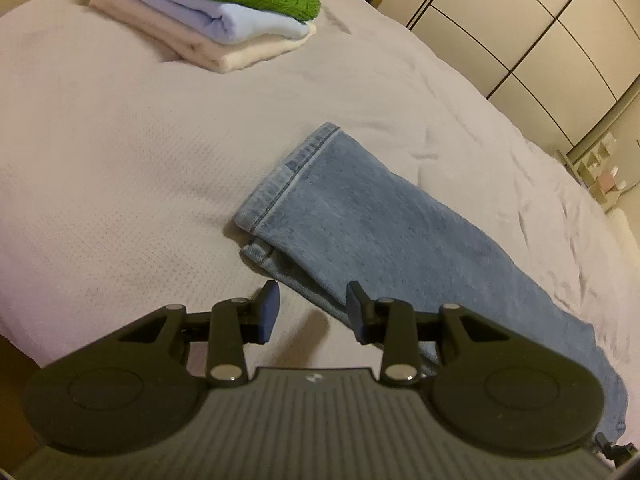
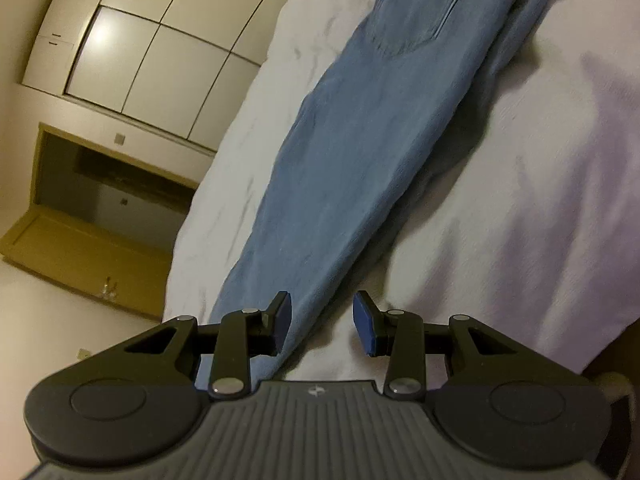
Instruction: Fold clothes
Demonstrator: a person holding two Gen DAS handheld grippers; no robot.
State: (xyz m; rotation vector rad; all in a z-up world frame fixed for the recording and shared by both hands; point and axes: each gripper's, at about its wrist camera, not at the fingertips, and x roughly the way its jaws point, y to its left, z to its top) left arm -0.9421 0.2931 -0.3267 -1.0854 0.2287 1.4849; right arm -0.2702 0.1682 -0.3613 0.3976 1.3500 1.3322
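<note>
The pair of light blue denim jeans [image 1: 384, 232] lies stretched out on the pale, finely textured bedspread [image 1: 120, 168], folded lengthwise so one leg rests on the other. In the left wrist view its long axis runs diagonally, with the stitched hems pointing toward the upper left and the rest of the legs trailing off to the lower right. The upper hem sits slightly offset from the lower one, whose edge peeks out beneath it. In the right wrist view the jeans [image 2: 360, 152] run from the gripper up toward the top edge, where a back pocket shows. The fabric looks fairly flat, with soft wrinkles.

The left gripper [image 1: 313, 308] hovers just beside the hems, its jaws spread wide and holding nothing. The right gripper [image 2: 322, 322] is likewise wide apart and empty, over the edge of the denim.

Farther up the bed stands a stack of folded clothes [image 1: 208, 16]: cream at the bottom, pale blue in the middle, green knit on top. White panelled wardrobe doors [image 2: 160, 40] fill the background.
</note>
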